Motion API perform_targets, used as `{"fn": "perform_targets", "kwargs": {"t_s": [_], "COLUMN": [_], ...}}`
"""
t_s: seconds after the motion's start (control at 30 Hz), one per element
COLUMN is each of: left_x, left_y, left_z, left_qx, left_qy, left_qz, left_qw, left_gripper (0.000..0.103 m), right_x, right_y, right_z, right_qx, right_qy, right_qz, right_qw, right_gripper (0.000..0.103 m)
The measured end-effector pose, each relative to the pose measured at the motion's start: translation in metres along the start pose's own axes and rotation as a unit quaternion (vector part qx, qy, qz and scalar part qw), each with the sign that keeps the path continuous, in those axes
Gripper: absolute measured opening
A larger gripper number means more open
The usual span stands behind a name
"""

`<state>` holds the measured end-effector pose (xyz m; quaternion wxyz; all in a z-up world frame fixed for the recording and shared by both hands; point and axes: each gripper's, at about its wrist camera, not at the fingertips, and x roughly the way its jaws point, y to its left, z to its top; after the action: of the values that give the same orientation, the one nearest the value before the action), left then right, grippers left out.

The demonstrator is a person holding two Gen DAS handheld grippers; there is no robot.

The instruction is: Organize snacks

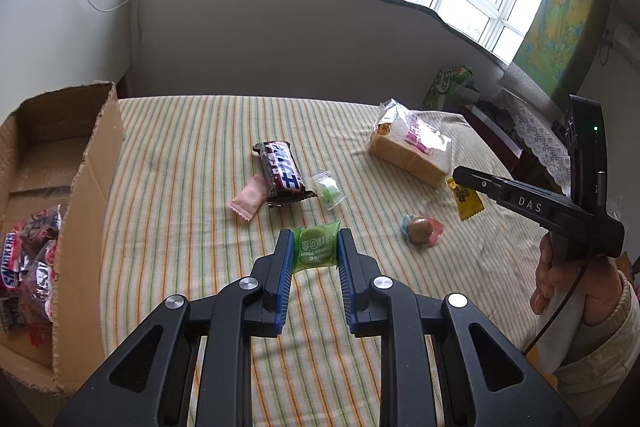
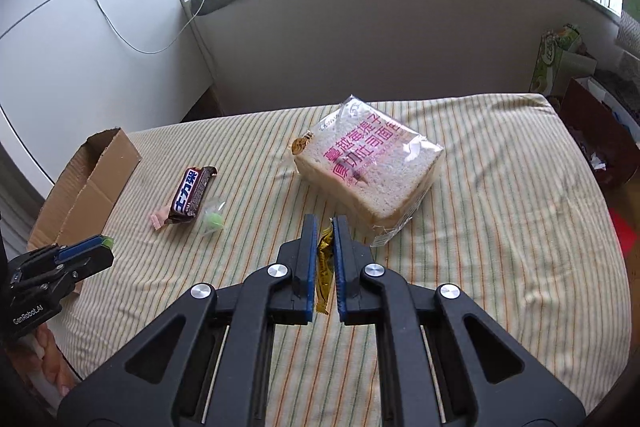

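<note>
My left gripper (image 1: 316, 239) is shut on a green plum candy packet (image 1: 315, 251) just above the striped cloth (image 1: 200, 227). At the right of that view, my right gripper (image 1: 460, 174) holds a yellow candy packet (image 1: 467, 203) by its end. In the right wrist view the right gripper (image 2: 323, 225) is shut on the same yellow packet (image 2: 323, 269), which hangs edge-on between the blue pads. The left gripper (image 2: 102, 242) shows at the left edge with green at its tip. An open cardboard box (image 1: 92, 167) at the left holds several wrapped snacks.
On the cloth lie a chocolate bar (image 1: 282, 173), a pink candy (image 1: 250, 197), a clear-wrapped green candy (image 1: 329, 189), a round candy in coloured wrap (image 1: 420, 231) and a bagged bread loaf (image 2: 368, 167). A person's hand (image 1: 560, 275) grips the right tool.
</note>
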<state>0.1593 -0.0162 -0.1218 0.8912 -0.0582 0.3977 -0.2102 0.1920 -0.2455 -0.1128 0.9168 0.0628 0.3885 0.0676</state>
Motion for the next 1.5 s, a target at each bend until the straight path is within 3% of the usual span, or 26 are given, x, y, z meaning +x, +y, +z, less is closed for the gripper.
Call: {"fn": "perform_targets", "kwargs": {"t_s": [0.3, 0.67, 0.93, 1.3, 1.5], "left_x": [-0.036, -0.076, -0.119, -0.169, -0.171], "left_y": [-0.016, -0.011, 0.038, 0.138, 0.155], "left_z": [0.014, 0.003, -0.009, -0.031, -0.022], "left_qx": [0.017, 0.007, -0.031, -0.105, -0.108], "left_qy": [-0.04, -0.071, -0.105, -0.133, -0.141], "left_qz": [0.001, 0.002, 0.023, 0.104, 0.115], "left_qw": [0.9991, 0.9975, 0.9938, 0.9801, 0.9774], "left_gripper": [0.02, 0.02, 0.02, 0.02, 0.02], "right_x": [-0.043, -0.073, -0.056, -0.014, 0.002], "right_y": [0.013, 0.054, 0.137, 0.294, 0.325], "right_z": [0.003, -0.005, -0.002, -0.001, 0.006], "right_qx": [-0.01, -0.026, -0.07, -0.152, -0.168], "right_qy": [-0.027, -0.041, -0.031, 0.0, 0.007], "right_qz": [0.004, 0.012, 0.051, 0.177, 0.196], "right_qw": [1.0, 0.999, 0.996, 0.972, 0.966], "right_gripper": [0.008, 0.008, 0.008, 0.008, 0.008]}}
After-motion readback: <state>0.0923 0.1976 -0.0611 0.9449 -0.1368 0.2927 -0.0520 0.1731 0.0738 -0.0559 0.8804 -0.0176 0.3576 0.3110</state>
